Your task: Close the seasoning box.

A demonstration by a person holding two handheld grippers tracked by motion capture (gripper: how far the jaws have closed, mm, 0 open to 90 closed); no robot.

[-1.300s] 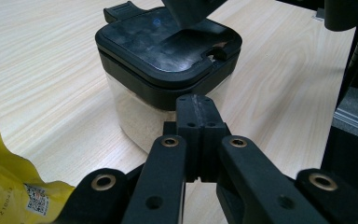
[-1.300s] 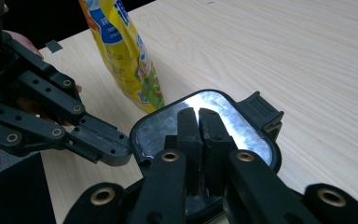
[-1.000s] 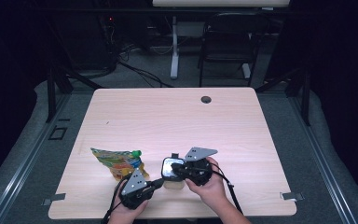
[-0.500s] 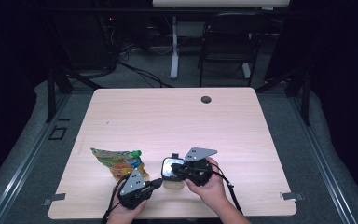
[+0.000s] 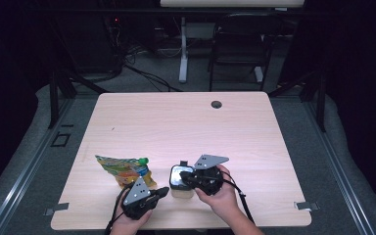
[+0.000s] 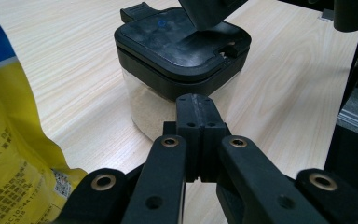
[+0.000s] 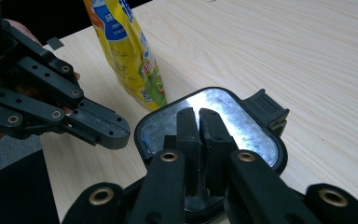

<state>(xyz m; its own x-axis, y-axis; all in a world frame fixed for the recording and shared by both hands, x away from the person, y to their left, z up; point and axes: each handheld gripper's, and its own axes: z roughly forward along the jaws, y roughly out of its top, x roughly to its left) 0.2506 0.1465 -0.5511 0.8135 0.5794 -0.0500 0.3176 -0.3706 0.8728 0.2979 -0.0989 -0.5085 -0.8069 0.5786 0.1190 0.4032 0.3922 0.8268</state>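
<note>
High view: the left gripper (image 5: 162, 191) is held in the person's left hand (image 5: 127, 224) near the front edge of the table (image 5: 254, 147), and its jaws are closed together with nothing between them. In the left gripper view the same jaws are seen pressed flat against each other, their joined tip standing just in front of the clear wall of the container (image 6: 168, 98); whether the tip touches that wall cannot be told.

The right gripper (image 5: 185, 179) is held in the right hand (image 5: 223, 196), just beside the left one, and is laid over the container (image 5: 180, 182) from the right. In the right gripper view its jaws are seen nearly closed, a thin slit left between them, and they are placed over the middle of the black lid (image 7: 251, 126); nothing is gripped between them. In the left gripper view the tip of the right gripper (image 6: 209, 11) is seen resting down on the lid (image 6: 168, 39).

The container is a small square tub with a clear body and a black lid with a tab at one corner; a pale powder is seen inside. It stands upright on the table between the two grippers, close to the front edge.

A yellow snack bag (image 5: 125, 169) is laid flat on the table just to the left of the container, beside the left gripper, and is seen apart from the tub in the right gripper view (image 7: 126, 51).
</note>
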